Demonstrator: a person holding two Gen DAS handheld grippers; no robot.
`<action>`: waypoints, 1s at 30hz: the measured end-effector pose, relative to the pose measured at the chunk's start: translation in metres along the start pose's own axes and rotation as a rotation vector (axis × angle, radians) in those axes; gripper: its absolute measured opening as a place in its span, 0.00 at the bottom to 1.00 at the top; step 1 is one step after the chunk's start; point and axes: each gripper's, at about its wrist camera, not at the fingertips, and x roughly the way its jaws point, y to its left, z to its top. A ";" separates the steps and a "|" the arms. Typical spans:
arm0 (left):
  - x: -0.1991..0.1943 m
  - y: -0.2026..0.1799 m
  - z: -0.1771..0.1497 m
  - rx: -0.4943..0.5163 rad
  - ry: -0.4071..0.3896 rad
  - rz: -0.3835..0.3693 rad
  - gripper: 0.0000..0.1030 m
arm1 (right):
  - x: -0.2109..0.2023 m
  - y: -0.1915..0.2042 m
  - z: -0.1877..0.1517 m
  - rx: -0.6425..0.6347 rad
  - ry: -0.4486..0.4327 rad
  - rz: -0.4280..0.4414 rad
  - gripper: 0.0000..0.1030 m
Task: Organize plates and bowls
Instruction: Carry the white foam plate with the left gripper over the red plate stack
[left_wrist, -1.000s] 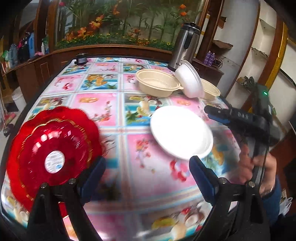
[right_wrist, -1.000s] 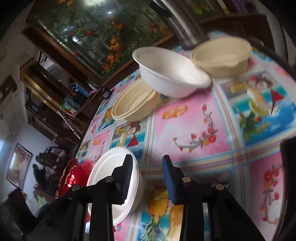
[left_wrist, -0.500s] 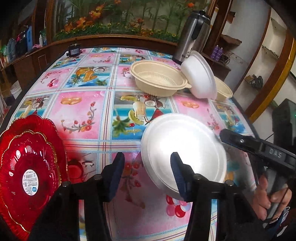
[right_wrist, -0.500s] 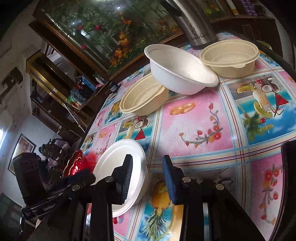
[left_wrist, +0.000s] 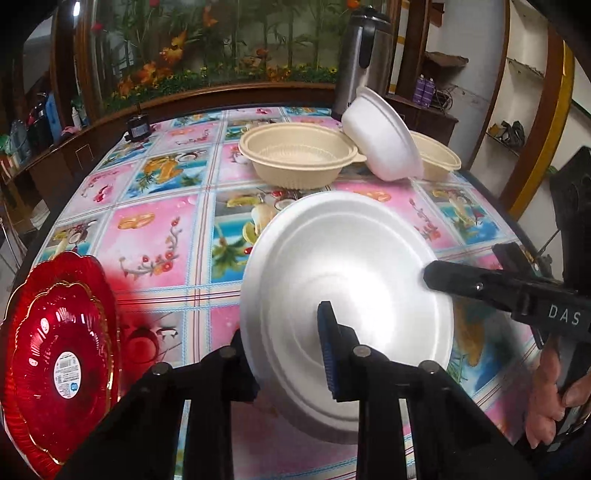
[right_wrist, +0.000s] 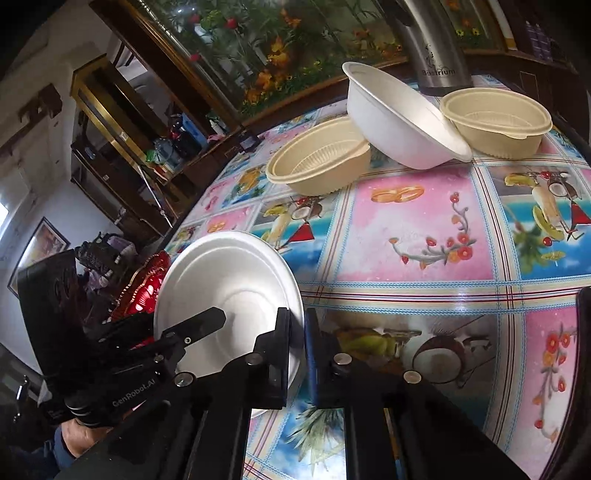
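Gripping one white foam bowl (left_wrist: 347, 295) from two sides — both grippers are on it at once, and it sits tilted at the near edge of the table (left_wrist: 155, 236), centre of the left wrist view.

- Left gripper (left_wrist: 291, 347): jaws have just been closing; one finger lies inside the bowl, the other outside its near wall, the rim pinched between them.
- Right gripper (right_wrist: 297, 339): jaws have just closed; the bowl's right rim is clamped between its two fingers, lower centre of the right wrist view. In the left wrist view it enters from the right edge, held by a hand (left_wrist: 550, 402).
- Red plates (left_wrist: 59, 350): two, the smaller nested in the larger, a round label at the middle; lower left of the left wrist view, well apart from the foam bowl.
- Beige bowl (left_wrist: 299, 155): upright, upper centre.
- Second white bowl (left_wrist: 384, 136): tilted, propped between the beige bowl and another beige bowl (right_wrist: 498, 122) at upper right.
- Steel flask (left_wrist: 365, 59): upright behind the bowls, at the table's far edge.
- Tablecloth — glossy squares of fruit and flowers, pink and blue.
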 end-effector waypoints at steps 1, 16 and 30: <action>-0.003 0.001 0.001 -0.003 -0.006 0.002 0.24 | -0.001 0.001 0.000 -0.003 -0.003 0.008 0.09; -0.082 0.063 -0.015 -0.112 -0.142 0.085 0.33 | 0.014 0.068 0.009 -0.099 0.028 0.148 0.09; -0.153 0.198 -0.064 -0.384 -0.197 0.251 0.39 | 0.123 0.217 0.030 -0.249 0.303 0.218 0.10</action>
